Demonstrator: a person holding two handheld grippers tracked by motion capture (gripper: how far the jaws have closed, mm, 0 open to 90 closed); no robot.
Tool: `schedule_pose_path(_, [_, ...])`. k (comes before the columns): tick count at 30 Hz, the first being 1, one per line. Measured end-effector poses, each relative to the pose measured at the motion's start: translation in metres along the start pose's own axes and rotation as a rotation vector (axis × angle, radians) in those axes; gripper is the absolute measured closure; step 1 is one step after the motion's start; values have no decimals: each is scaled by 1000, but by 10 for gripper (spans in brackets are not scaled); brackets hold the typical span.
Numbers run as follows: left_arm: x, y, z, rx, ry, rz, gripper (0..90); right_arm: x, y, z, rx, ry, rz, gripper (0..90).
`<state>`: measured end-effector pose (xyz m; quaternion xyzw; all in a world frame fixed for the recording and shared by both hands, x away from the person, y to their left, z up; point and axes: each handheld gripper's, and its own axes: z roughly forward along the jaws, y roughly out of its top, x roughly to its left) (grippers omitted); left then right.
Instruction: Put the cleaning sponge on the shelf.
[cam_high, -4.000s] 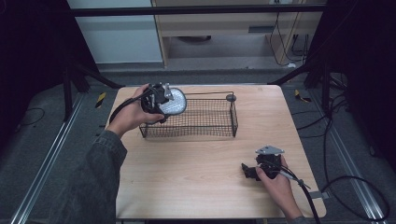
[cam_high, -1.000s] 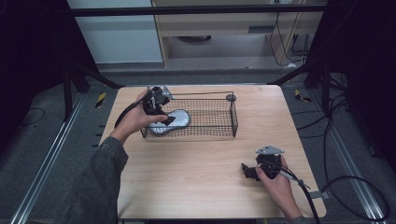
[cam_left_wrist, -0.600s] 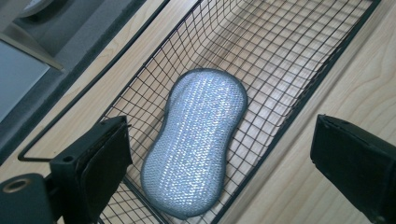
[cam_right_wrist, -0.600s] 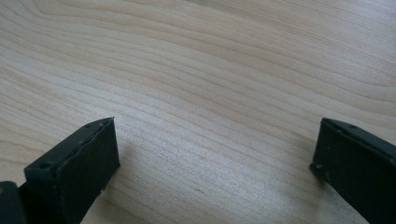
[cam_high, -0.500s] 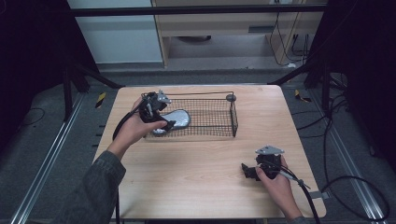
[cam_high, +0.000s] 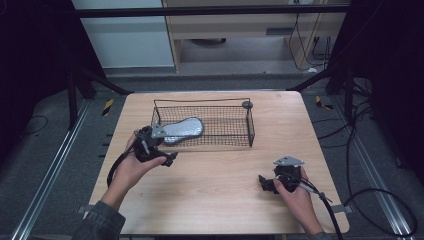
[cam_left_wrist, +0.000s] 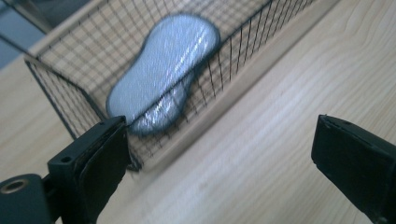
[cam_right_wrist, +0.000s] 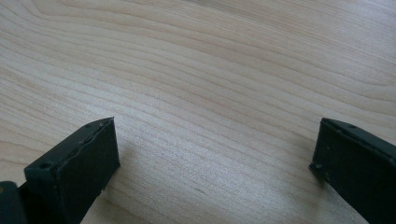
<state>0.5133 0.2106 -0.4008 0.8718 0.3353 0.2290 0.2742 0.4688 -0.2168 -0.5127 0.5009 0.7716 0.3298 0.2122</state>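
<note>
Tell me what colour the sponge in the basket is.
Silvery grey with a dark edge; the sponge shows best in the left gripper view.

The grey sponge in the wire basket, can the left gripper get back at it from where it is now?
Probably yes, from above. The left gripper is open, just outside the wire basket, whose top is open. The mesh wall blocks a straight reach to the grey sponge, which lies inside.

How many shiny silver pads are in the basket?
1. The pad lies in the left end of the basket, leaning against the near wall, as the left gripper view shows. The mesh is see-through, so nothing looks hidden.
</note>
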Motion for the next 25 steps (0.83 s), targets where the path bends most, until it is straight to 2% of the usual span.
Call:
schedule_pose_path(3, [-2, -20, 5, 22, -7, -32, 41, 0, 0, 0, -1, 0, -1, 6])
schedule_pose_path(7, [0, -49, 17, 20, -15, -101, 45, 0, 0, 0, -2, -4, -6, 6])
schedule_pose_path(10, [3, -70, 28, 39, -6, -144, 48, 0, 0, 0, 0, 1, 2, 6])
schedule_pose_path(12, [5, -80, 34, 61, 0, -157, 48, 0, 0, 0, -1, -2, -3, 6])
schedule_pose_path(15, [9, -92, 41, 67, 4, -193, 46, 0, 0, 0, 0, 2, 3, 7])
schedule_pose_path(17, [12, -98, 45, 75, 4, -200, 46, 0, 0, 0, -1, 0, -1, 6])
schedule_pose_path(21, [18, -106, 50, 30, -23, -269, 11, 0, 0, 0, -2, -3, -6, 5])
schedule_pose_path(23, [19, -111, 51, -21, -13, -278, 0, 0, 0, 0, -2, -3, -5, 5])
schedule_pose_path(25, [19, -114, 52, -49, -7, -287, 0, 0, 0, 0, -2, -3, -5, 5])
